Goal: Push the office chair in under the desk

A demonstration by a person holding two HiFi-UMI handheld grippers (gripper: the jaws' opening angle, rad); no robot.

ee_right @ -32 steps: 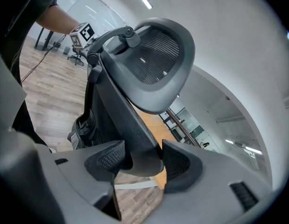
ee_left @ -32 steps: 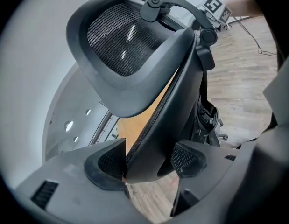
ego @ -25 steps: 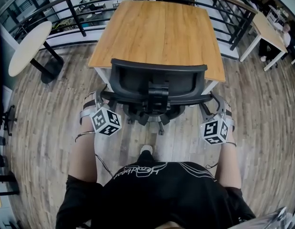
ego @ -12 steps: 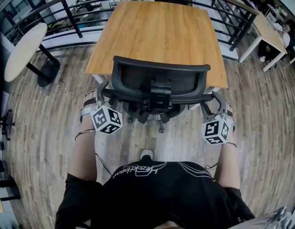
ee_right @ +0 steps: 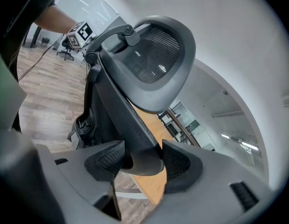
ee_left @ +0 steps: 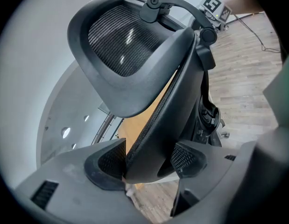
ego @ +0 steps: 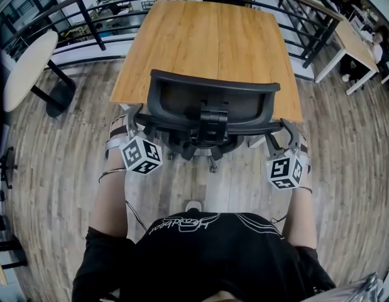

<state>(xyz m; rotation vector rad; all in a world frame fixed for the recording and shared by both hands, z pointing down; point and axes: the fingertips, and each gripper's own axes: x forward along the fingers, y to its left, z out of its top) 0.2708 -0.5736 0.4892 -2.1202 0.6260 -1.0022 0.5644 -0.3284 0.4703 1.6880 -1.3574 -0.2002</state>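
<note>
A black mesh office chair [ego: 210, 102] stands at the near edge of the wooden desk [ego: 210, 39], its seat partly beneath the top. My left gripper [ego: 132, 119] is shut on the left edge of the backrest, and my right gripper [ego: 286, 133] is shut on the right edge. In the left gripper view the backrest frame [ee_left: 158, 125] runs between the jaws of the left gripper [ee_left: 149, 160], with the headrest [ee_left: 121, 45] above. The right gripper view shows the right gripper [ee_right: 142, 161] clamping the frame [ee_right: 130, 125] the same way.
A round white table [ego: 27, 61] stands at the left and a black railing [ego: 87, 8] runs behind the desk. Another white desk [ego: 354, 39] is at the far right. The person's foot [ego: 193, 205] is on the wood floor behind the chair's base.
The chair has rolled forward toward the desk with both grippers holding its backrest. The backrest now overlaps the desk's near edge more.
</note>
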